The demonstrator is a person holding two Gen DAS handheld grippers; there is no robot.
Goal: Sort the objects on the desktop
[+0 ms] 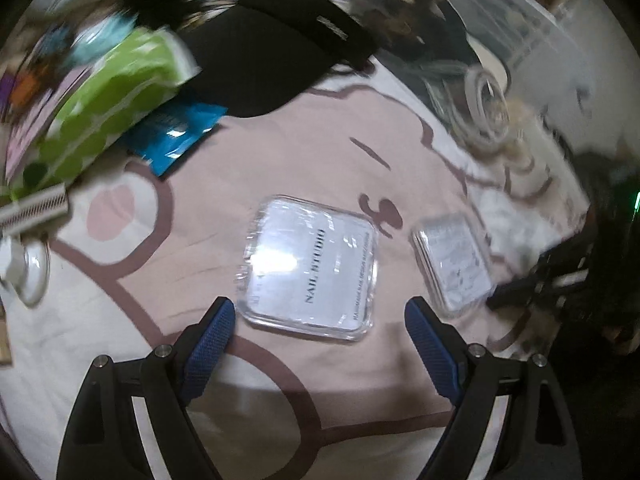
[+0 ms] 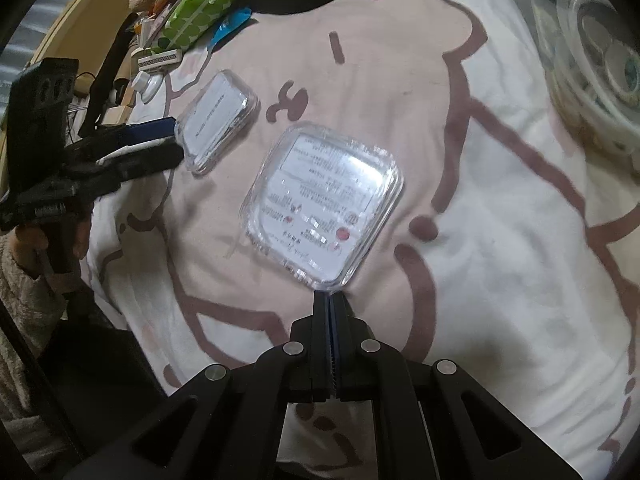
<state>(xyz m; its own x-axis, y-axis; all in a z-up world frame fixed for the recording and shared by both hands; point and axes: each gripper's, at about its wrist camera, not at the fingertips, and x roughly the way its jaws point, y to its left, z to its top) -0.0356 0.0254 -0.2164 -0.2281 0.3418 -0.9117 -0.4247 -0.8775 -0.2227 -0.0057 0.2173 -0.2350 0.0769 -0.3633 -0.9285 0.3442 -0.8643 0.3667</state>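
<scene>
Jaws: left gripper (image 1: 320, 316) wide open over the pink mat (image 1: 304, 152), hovering just short of the "NAIL STUDIO" case (image 1: 310, 270); right gripper (image 2: 330, 300) is fully closed, empty, tip at a corner of the other case (image 2: 324, 204). Two clear plastic cases total, mid-mat. I'd guess they're light, stiff and slick, so pinch across opposite edges.

A pink and white cartoon-printed cloth (image 1: 304, 152) covers the bench; a yellowish wooden frame edge (image 2: 80, 20) runs along its far left side in the right wrist view
</scene>
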